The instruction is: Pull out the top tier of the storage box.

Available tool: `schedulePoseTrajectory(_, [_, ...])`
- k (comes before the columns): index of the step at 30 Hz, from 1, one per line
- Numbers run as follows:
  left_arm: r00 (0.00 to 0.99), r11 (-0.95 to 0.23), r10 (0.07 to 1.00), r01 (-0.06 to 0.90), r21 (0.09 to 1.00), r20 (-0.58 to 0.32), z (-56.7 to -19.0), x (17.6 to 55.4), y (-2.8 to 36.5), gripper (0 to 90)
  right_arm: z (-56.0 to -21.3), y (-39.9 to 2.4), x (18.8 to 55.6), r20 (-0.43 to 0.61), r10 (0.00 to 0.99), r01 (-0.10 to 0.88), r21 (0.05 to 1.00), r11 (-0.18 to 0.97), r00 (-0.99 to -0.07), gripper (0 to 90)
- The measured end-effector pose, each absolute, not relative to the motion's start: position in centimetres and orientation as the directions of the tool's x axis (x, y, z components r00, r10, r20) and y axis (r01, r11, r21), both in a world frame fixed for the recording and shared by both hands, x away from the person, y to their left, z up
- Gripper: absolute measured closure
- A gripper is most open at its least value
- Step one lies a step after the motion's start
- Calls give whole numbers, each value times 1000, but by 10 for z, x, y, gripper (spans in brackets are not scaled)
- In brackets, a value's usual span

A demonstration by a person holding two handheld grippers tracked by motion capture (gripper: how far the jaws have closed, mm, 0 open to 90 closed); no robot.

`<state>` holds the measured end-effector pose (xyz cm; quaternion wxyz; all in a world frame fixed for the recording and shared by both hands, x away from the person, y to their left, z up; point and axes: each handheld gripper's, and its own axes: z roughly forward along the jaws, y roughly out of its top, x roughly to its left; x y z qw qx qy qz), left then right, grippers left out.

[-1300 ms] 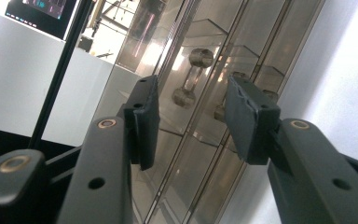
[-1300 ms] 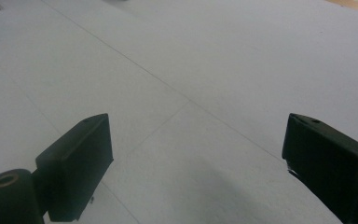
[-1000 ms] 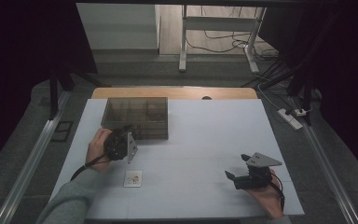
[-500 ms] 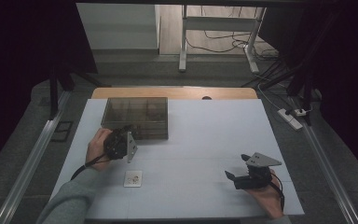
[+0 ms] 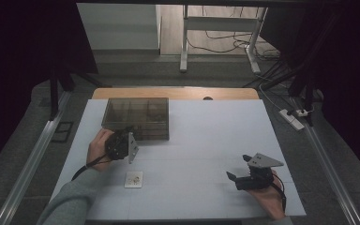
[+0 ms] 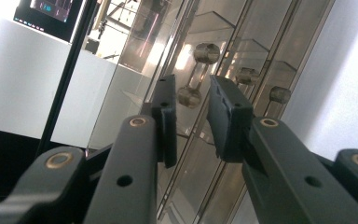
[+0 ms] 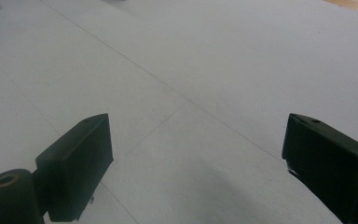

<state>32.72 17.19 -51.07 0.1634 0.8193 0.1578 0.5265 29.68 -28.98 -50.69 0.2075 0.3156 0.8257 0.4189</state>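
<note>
Clear box (image 5: 137,118) sits at table's far left, no readable label; contents blurry thru smoky walls. Left gripper (image 6: 189,119) at its near edge, jaws just been closing, now narrow w/ box edge between, contact unclear. Right gripper (image 7: 196,163) wide, nothing held, over white table (image 5: 206,154). Hands unmoved vs earlier.

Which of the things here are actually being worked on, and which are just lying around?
In use:
- clear compartment box, at the table's far left
- left gripper, jaws just closing around a small knob on the box; contact not clear
- small white square plate, near the left hand

Lying about:
- right gripper, open over bare table
- power strip on the floor
- cables beyond the table
</note>
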Motion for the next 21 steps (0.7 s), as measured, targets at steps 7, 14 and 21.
schedulePoseTrajectory(7, [396, -899, 428, 92, 429, 812, -511, 328, 172, 733, -507, -290, 297, -80, 694, 346, 822, 452, -716, 80])
schedulePoseTrajectory(14, [392, -899, 429, 96, 427, 814, -512, 329, 173, 733, -507, -290, 297, -80, 695, 346, 823, 451, -715, 80])
schedulePoseTrajectory(21, [390, -897, 432, 98, 430, 813, -513, 331, 173, 732, -507, -290, 297, -80, 693, 346, 822, 452, -716, 80])
